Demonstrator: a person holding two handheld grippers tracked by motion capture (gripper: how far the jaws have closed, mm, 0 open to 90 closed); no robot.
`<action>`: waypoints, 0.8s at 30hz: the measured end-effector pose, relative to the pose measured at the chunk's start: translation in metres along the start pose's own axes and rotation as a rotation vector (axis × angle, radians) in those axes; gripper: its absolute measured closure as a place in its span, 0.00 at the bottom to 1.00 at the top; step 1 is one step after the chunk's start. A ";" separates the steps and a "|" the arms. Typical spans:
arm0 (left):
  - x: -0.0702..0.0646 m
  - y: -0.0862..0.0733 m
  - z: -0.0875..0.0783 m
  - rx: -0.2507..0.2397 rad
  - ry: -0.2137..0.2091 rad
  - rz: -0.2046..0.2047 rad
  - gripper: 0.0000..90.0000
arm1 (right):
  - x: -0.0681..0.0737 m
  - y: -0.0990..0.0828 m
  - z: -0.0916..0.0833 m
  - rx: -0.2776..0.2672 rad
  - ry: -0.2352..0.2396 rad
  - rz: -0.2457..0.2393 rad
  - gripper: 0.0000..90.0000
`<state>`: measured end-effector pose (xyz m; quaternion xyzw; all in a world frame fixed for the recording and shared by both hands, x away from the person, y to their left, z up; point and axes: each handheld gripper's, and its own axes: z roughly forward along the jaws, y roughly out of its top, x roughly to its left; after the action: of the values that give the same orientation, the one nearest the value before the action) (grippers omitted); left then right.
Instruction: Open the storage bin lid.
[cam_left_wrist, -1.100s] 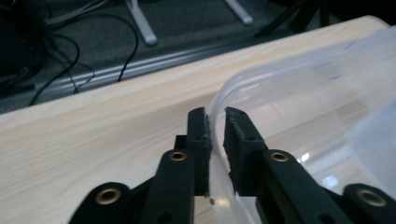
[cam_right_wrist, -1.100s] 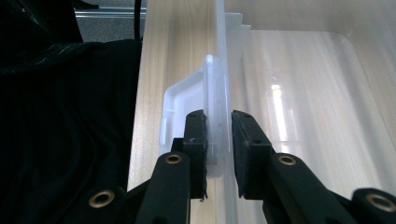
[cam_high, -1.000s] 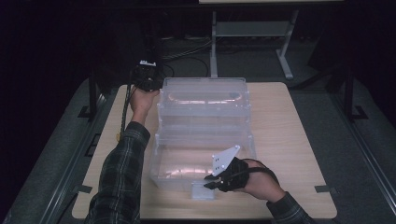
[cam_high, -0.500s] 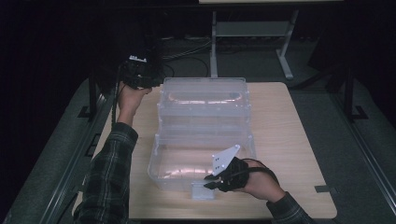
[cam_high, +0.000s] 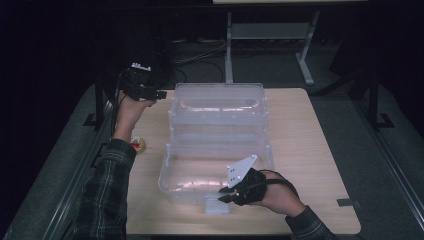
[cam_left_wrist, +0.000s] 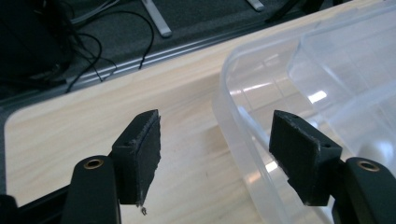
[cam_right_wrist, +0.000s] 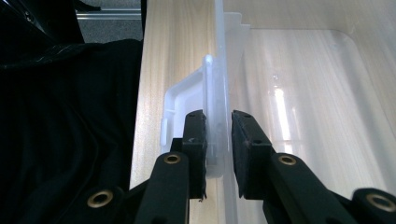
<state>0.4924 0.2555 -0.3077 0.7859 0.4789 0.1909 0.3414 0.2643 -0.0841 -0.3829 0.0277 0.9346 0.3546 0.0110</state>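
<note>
The left tongs (cam_high: 161, 93) sit raised at the far left, held in an upturned hand (cam_high: 129, 111) on a plaid-sleeved forearm that reaches forward; their jaws have just been opening and stand wide apart with nothing between the pads (cam_left_wrist: 145, 154). The right tongs (cam_high: 223, 195) lie low at the near edge, gripped by the right hand (cam_high: 280, 192), jaws drawn close together, pointing left.

Lab: dark room, wooden table (cam_high: 310, 150), floor cables (cam_high: 200, 57), metal stand (cam_high: 270, 35).
</note>
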 end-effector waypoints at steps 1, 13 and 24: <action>0.001 -0.003 -0.001 0.003 -0.001 0.002 0.35 | -0.001 0.000 0.000 -0.003 0.000 -0.004 0.84; 0.009 -0.035 -0.016 0.043 -0.002 0.007 0.27 | -0.001 0.000 0.000 0.000 0.010 0.007 0.84; 0.011 -0.072 -0.031 0.024 -0.027 0.027 0.16 | 0.000 0.000 0.000 -0.001 0.004 0.009 0.84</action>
<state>0.4339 0.2984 -0.3383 0.7987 0.4660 0.1793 0.3357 0.2645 -0.0843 -0.3833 0.0312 0.9343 0.3551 0.0074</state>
